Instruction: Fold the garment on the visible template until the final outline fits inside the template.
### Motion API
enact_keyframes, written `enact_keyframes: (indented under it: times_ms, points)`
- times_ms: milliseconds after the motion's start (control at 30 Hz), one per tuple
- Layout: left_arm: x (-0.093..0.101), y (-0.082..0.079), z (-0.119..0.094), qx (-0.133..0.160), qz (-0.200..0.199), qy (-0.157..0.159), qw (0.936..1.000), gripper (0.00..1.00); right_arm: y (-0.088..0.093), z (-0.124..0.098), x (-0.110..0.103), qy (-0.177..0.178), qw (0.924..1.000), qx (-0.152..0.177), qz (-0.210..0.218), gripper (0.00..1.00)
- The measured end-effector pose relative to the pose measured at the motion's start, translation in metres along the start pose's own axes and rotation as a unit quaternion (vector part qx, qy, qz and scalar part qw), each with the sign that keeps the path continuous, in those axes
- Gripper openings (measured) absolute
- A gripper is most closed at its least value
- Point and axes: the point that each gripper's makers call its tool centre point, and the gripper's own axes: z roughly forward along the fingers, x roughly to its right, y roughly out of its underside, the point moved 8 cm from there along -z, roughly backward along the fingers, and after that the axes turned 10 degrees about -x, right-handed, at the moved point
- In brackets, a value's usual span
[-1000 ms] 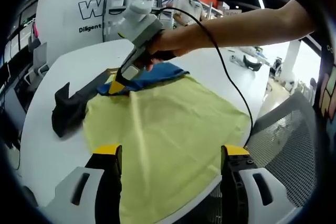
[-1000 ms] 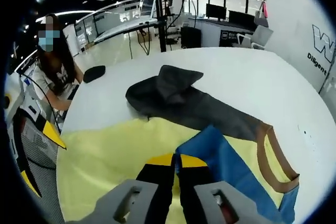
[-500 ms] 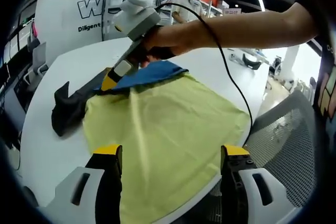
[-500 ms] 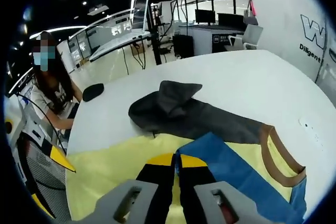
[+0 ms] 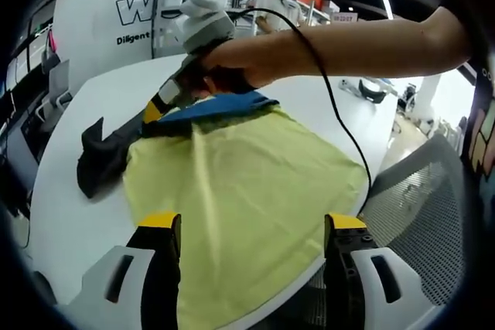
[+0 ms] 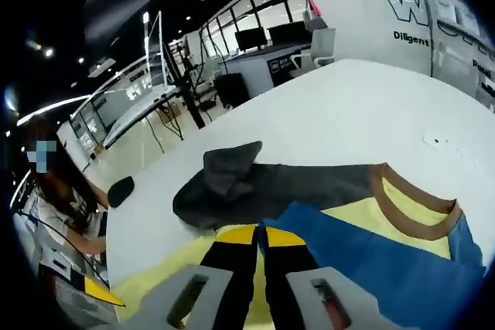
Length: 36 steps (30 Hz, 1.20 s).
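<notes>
Blue garment with tan collar; pale yellow template; dark grey cloth; white desk; yellow-tipped black claws.

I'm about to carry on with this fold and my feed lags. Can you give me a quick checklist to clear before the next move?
1. Right claw closed on the blue garment: ok, jaws together with the blue fabric edge between them.
2. Left claw free: ok, jaws apart, nothing between them, above the yellow template.
3. Garment inside the template outline: not ok, blue fabric hangs past the yellow far edge.
4. Black garment clear of the fold: cannot tell, it lies against the template's far edge.
5. Cable clear: ok, it hangs above the table.
</notes>
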Motion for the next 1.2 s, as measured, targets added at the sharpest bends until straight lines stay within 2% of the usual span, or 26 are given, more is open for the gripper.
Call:
enact_keyframes:
  times_ms: [333,700,800,900,1033,1100,1200]
  points:
    - [-0.001,0.0,-0.001,-0.001,-0.002,-0.002,1.0,0.68,0.016,0.014,-0.005,-0.003,0.9992,-0.039,-0.009,0.0]
    - [-0.001,0.002,-0.001,-0.006,-0.002,-0.001,1.0,0.69,0.019,0.022,-0.007,-0.007,0.9987,-0.049,-0.01,0.0]
    - [-0.001,0.002,0.0,-0.006,-0.002,-0.001,1.0,0.69,0.024,0.026,-0.008,-0.006,0.9981,-0.06,-0.015,0.0]
    - [-0.001,0.002,-0.001,-0.006,-0.001,-0.001,1.0,0.69,0.023,0.025,-0.008,-0.007,0.9982,-0.056,-0.018,0.0]
    - [-0.001,0.001,-0.002,-0.005,-0.002,-0.002,1.0,0.69,0.023,0.025,-0.01,-0.024,0.9981,-0.054,-0.017,0.08]
    - [-0.001,0.0,-0.001,-0.006,0.001,-0.003,1.0,0.69,0.022,0.019,-0.013,-0.042,0.9982,-0.042,-0.012,0.17]
    - [-0.001,-0.001,-0.002,-0.002,0.001,-0.003,1.0,0.69,0.019,0.008,-0.011,-0.023,0.9993,-0.007,-0.03,0.31]
